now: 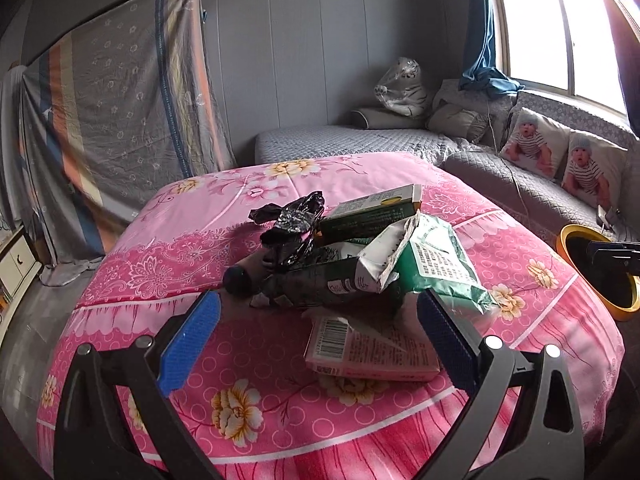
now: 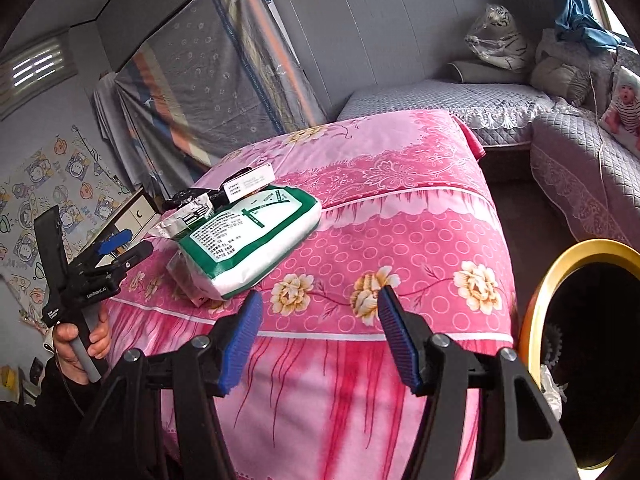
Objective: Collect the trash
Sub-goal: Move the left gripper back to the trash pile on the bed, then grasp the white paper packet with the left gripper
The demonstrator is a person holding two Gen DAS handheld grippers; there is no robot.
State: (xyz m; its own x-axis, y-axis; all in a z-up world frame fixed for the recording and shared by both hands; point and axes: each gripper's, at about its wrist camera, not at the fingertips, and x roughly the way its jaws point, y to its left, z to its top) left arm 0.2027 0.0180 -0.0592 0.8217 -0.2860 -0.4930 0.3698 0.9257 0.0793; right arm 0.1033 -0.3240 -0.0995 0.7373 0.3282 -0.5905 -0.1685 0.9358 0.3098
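A pile of trash lies on the pink floral cloth (image 1: 256, 360). It holds a green and white torn bag (image 1: 424, 258), a pink carton with a barcode (image 1: 372, 346), a green box (image 1: 372, 208), a crumpled black bag (image 1: 294, 220) and a dark bottle (image 1: 240, 278). My left gripper (image 1: 316, 320) is open, just short of the pile, its fingers either side of the pink carton. My right gripper (image 2: 318, 320) is open and empty over the cloth's edge, to the right of the green and white bag (image 2: 248, 236). The left gripper also shows in the right wrist view (image 2: 120, 246).
A bin with a yellow rim (image 2: 540, 320) stands to the right of the cloth; it also shows in the left wrist view (image 1: 568, 264). A grey quilted sofa (image 1: 360, 136) with cushions runs behind, under a window. A cloth-draped board (image 1: 120, 120) leans on the wall at left.
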